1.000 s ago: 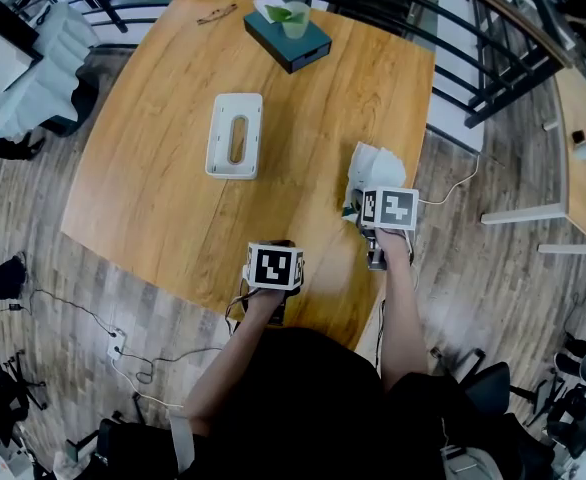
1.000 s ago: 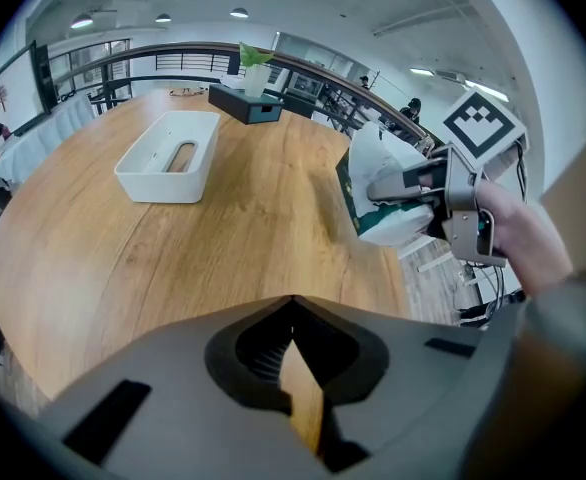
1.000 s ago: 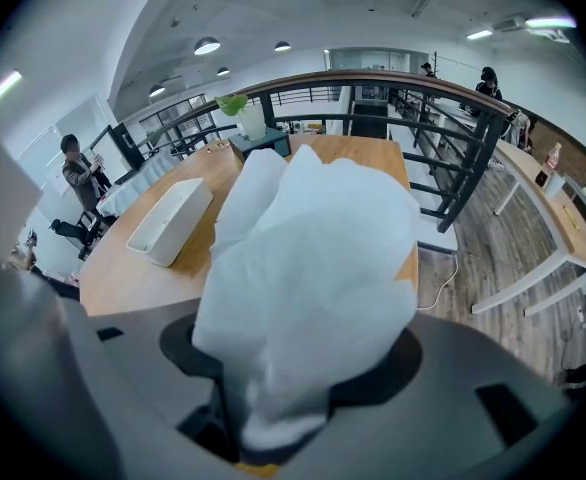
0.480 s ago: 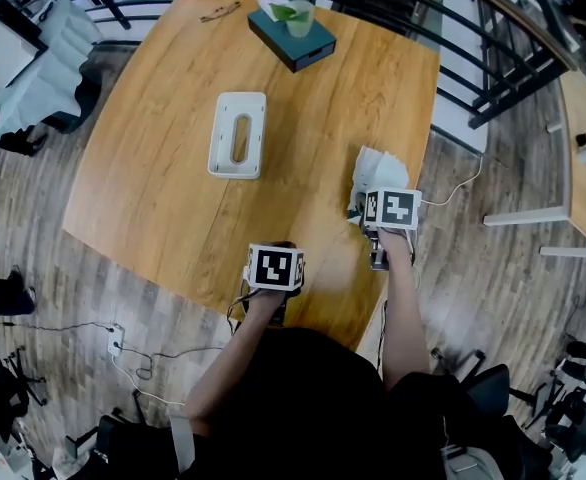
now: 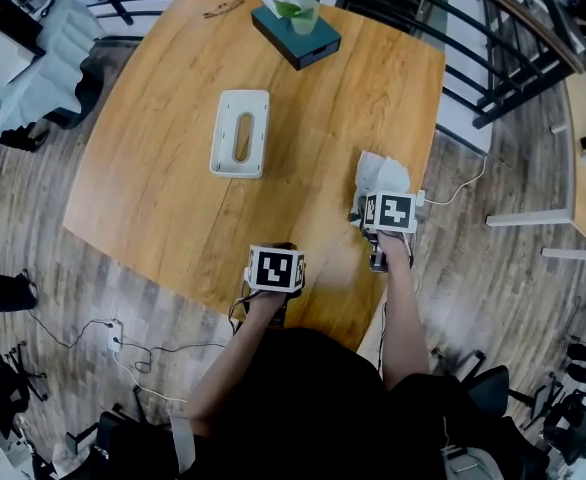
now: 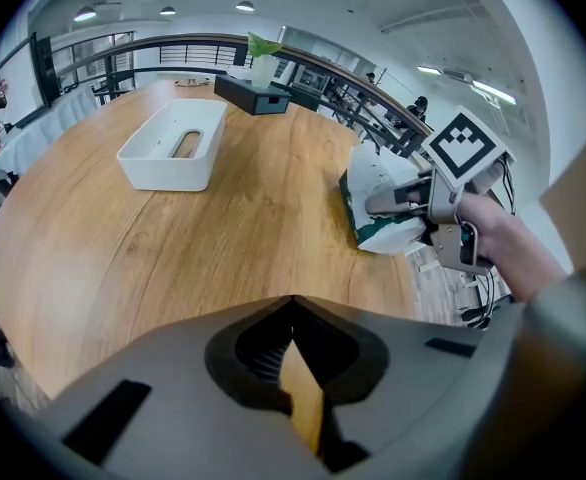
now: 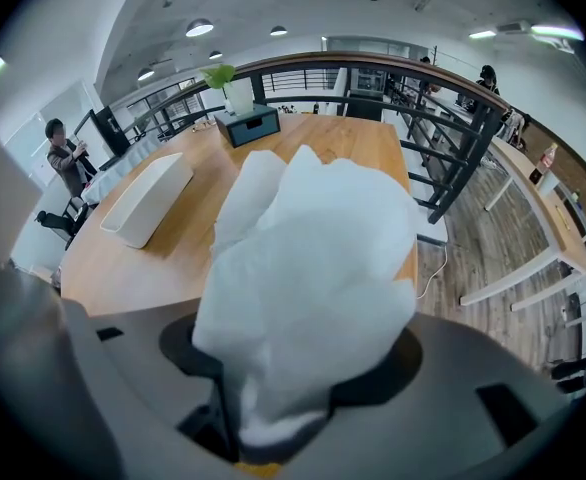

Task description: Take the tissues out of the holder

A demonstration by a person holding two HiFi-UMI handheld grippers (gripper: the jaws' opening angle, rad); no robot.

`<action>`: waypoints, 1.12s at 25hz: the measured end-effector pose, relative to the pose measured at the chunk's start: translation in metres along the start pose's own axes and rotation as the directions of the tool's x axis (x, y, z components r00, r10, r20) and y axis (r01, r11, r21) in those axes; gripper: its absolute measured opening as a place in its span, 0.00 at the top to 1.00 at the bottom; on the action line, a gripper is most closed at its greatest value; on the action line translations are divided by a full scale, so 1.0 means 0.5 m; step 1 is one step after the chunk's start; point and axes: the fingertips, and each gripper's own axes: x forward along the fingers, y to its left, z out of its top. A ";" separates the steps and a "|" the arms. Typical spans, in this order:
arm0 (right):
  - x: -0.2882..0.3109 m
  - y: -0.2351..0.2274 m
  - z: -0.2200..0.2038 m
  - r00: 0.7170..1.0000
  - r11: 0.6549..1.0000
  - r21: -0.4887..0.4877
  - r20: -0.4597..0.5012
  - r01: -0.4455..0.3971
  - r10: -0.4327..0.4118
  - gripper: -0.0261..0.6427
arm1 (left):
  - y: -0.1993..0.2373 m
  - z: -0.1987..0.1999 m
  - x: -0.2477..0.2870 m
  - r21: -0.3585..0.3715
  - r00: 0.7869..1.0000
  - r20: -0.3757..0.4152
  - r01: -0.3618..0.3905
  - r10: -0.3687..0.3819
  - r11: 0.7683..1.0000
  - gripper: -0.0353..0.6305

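The tissues look to be out already. The white oblong plastic holder (image 5: 240, 133) lies alone in the middle of the wooden table (image 5: 153, 188), with bare wood showing through its slot. The crumpled white wad of tissues (image 7: 303, 268), partly in green wrap, is by the table's right edge, pinched in the right gripper's (image 5: 376, 200) jaws. The left gripper (image 6: 293, 313) hangs over the near edge, jaws together on nothing. I'd say only setting down and letting go remain.

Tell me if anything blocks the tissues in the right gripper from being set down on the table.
Nothing visible does. The right gripper holds the tissues at the right edge of the table, beside bare wood. The white holder and the dark box stand well away, farther across the table.
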 end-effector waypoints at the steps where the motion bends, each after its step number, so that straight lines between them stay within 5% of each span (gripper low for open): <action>1: 0.001 -0.001 -0.001 1.000 1.000 -0.002 0.002 0.004 -0.004 0.53 | 0.001 0.000 0.003 -0.001 1.000 0.004 -0.002 0.002 1.000 0.94; 28: 0.021 -0.012 -0.011 0.999 0.999 0.010 -0.011 -0.031 0.031 0.53 | -0.031 -0.026 0.002 0.032 1.000 -0.012 0.024 -0.024 0.999 0.94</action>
